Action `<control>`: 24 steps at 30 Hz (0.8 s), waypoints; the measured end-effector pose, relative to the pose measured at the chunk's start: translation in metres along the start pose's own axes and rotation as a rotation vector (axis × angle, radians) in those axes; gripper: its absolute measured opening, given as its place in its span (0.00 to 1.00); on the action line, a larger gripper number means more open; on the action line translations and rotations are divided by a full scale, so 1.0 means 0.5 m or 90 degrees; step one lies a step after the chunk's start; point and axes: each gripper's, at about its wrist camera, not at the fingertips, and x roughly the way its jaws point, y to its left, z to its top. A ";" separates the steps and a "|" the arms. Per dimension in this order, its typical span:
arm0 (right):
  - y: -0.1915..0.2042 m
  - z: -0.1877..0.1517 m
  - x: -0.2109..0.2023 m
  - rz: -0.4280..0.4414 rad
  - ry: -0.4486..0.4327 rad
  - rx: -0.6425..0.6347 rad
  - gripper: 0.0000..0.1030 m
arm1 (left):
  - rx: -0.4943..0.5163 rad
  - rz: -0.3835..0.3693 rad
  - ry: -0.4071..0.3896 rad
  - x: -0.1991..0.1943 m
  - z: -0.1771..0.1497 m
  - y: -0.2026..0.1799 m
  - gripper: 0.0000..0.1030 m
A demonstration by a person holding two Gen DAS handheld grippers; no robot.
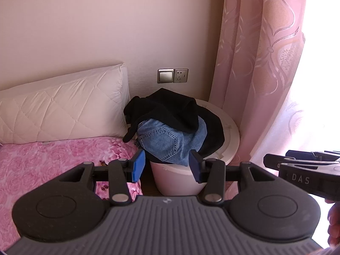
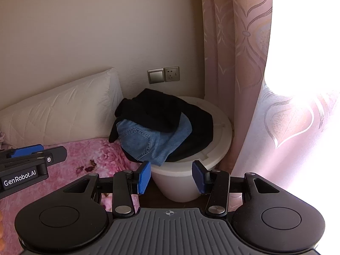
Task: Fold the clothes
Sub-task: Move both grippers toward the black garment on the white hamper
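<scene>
A pile of clothes lies on a round white bin (image 1: 231, 136) (image 2: 221, 146) beside the bed: blue jeans (image 1: 163, 142) (image 2: 148, 142) with a black garment (image 1: 170, 108) (image 2: 161, 110) draped over them. My left gripper (image 1: 167, 169) stands open just short of the bin, nothing between its blue pads. My right gripper (image 2: 171, 178) is also open and empty, in front of the bin's wall. Each gripper shows at the edge of the other's view: the right gripper (image 1: 306, 170) and the left gripper (image 2: 27, 161).
A bed with a pink floral cover (image 1: 53, 165) (image 2: 85, 159) lies to the left, a white quilted pillow (image 1: 63, 110) (image 2: 63, 110) at its head. A pink patterned curtain (image 1: 265, 63) (image 2: 238, 63) hangs right of the bin. A switch and socket (image 1: 173, 75) sit on the wall.
</scene>
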 end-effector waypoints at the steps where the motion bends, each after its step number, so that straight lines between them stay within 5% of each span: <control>1: 0.003 0.003 0.001 -0.001 0.001 -0.001 0.46 | -0.001 0.000 -0.001 0.003 0.001 0.001 0.40; 24: 0.018 0.049 0.079 -0.012 0.001 -0.010 0.46 | -0.020 -0.009 0.009 0.102 0.018 0.044 0.40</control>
